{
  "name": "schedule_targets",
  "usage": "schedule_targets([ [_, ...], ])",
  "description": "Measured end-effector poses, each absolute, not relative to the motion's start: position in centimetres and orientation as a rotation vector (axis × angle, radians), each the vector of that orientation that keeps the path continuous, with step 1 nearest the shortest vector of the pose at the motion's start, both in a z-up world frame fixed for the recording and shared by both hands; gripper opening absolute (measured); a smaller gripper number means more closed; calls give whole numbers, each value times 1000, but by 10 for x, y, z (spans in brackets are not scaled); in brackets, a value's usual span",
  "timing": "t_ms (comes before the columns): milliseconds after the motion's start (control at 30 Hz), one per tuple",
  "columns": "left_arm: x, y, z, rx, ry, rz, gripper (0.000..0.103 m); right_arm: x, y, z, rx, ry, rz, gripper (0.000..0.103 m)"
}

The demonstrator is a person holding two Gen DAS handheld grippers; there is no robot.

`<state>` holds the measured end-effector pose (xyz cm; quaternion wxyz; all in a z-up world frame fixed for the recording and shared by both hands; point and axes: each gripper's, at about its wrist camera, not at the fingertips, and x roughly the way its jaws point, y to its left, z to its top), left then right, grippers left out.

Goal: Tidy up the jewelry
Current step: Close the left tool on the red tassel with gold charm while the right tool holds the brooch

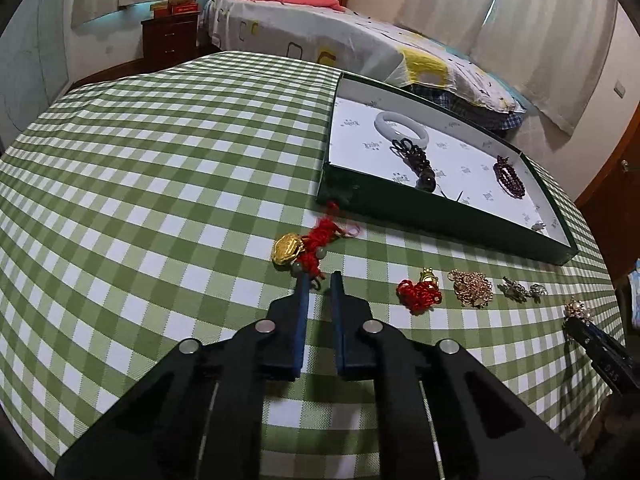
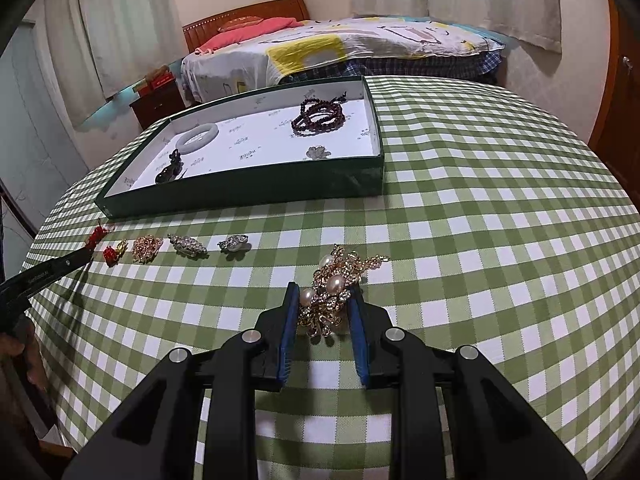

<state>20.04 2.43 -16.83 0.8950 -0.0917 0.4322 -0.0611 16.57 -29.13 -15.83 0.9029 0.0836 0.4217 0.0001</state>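
Left tongs nip red-corded charm (gold); right tongs clamp pearl brooch.

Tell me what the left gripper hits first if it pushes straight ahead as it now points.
Likely the red-corded gold charm right at the left gripper's tips; beyond it, the green box's near corner.

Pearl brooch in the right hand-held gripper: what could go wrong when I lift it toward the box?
The right hand-held gripper pinches the pearl brooch by its near part; the far chain end lies on the tablecloth and might swing or snag. The grip on uneven metalwork could slip.
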Motion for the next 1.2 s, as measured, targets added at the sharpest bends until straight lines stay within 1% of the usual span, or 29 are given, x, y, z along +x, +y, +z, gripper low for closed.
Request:
schedule_targets([
  [200, 195, 16, -163, -134, 875, -110, 9, 165, -290, -158, 176, 872, 6, 25],
  [233, 195, 15, -161, -123, 867, -102, 13, 165, -290, -158, 176, 872, 8, 25],
  [267, 196, 13, -160, -110, 862, -99, 24, 165, -289, -158, 176, 873, 10, 25],
  [300, 195, 12, -158, -104, 857, -96, 33, 165, -289, -159, 177, 873, 11, 25],
  [333, 196, 13, -156, -105, 851, -92, 48, 165, -289, -159, 178, 874, 13, 25],
  [367, 196, 14, -154, -112, 841, -90, 53, 165, -290, -159, 180, 875, 13, 25],
  [633, 223, 15, -155, -92, 876, -101, 55, 166, -289, -159, 189, 878, 18, 25],
  [733, 228, 13, -159, -87, 889, -114, 54, 168, -289, -159, 190, 879, 16, 25],
  [767, 230, 12, -162, -82, 898, -119, 48, 168, -290, -159, 192, 879, 15, 25],
  [800, 229, 12, -165, -78, 902, -118, 47, 168, -290, -159, 193, 879, 15, 25],
  [833, 228, 11, -166, -68, 895, -114, 42, 168, -291, -159, 192, 879, 15, 25],
  [867, 228, 12, -166, -68, 893, -120, 40, 168, -291, -159, 192, 879, 15, 25],
  [900, 227, 12, -166, -70, 891, -123, 32, 169, -290, -159, 191, 879, 15, 25],
  [933, 227, 14, -166, -73, 891, -119, 26, 169, -291, -159, 191, 879, 15, 25],
  [1100, 223, 19, -164, -95, 877, -126, 21, 169, -291, -159, 191, 879, 14, 25],
  [1133, 221, 19, -164, -94, 871, -126, 13, 169, -291, -159, 191, 879, 14, 25],
  [1167, 220, 19, -162, -98, 860, -151, 7, 169, -291, -159, 191, 879, 14, 25],
  [1200, 218, 19, -161, -91, 857, -150, 7, 169, -290, -159, 190, 879, 14, 25],
])
